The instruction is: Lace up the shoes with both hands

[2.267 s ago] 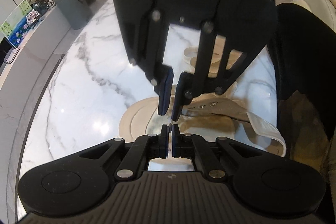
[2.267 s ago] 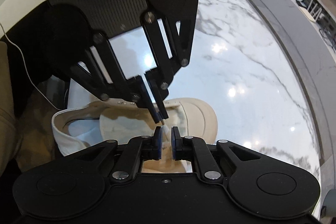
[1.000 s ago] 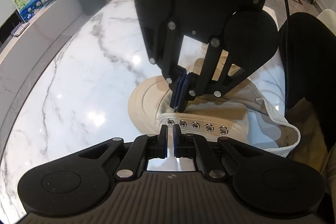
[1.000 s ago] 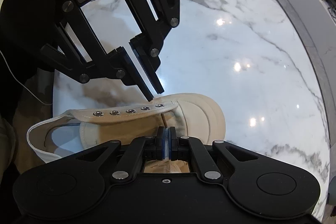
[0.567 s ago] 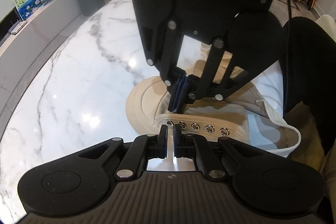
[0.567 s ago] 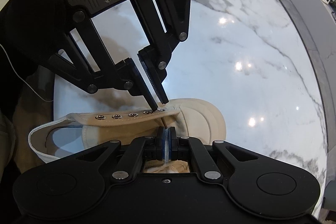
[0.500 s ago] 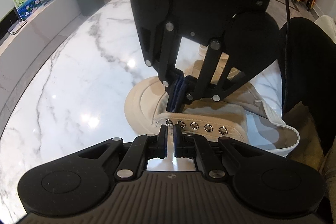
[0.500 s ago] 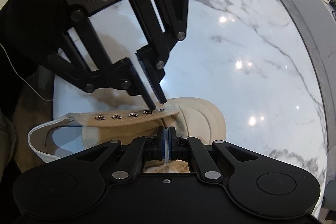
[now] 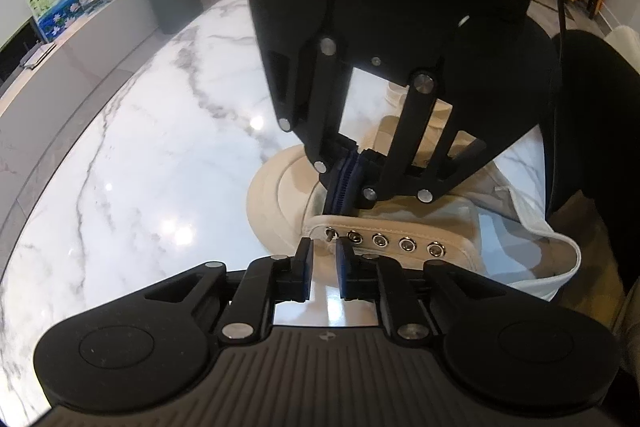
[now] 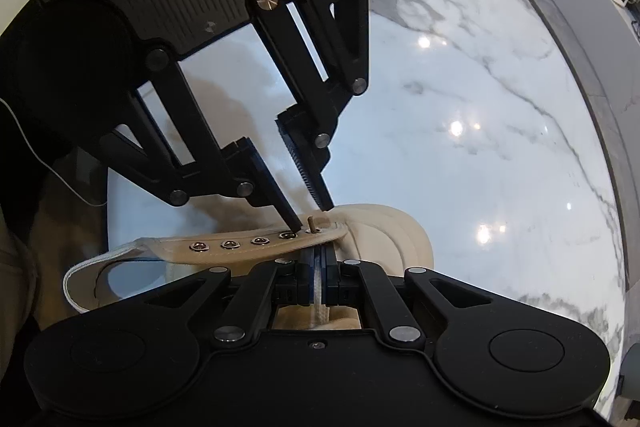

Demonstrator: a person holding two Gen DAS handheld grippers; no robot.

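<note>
A cream canvas sneaker (image 9: pixel 400 219) is seen lying on the white marble table (image 9: pixel 160 155), its toe cap toward ten o'clock in the left wrist view and its heel toward four o'clock, near the person's dark sleeve (image 9: pixel 592 115). A row of five metal eyelets (image 9: pixel 380 239) is presented along the near flap.

The step in hand is judged to be the threading of the first eyelet, the one nearest the toe. The white shoelace (image 10: pixel 319 287) is pinched between the closed jaws of the right gripper (image 10: pixel 319 259), which is held behind the flap. A short lace tip (image 10: pixel 311 223) is seen standing up through the front eyelet, at twelve o'clock from those jaws.

The jaws of the left gripper (image 9: pixel 322 259) are opening, and the lace tip is framed between them without being pressed by either pad; nothing is held there yet.

For the next move, the left jaws would need to be brought down around the protruding tip and closed on it squarely. The right grip would then have to be released, so that the lace can be drawn through. Because the tip is short and thin, a careful alignment is called for.
</note>
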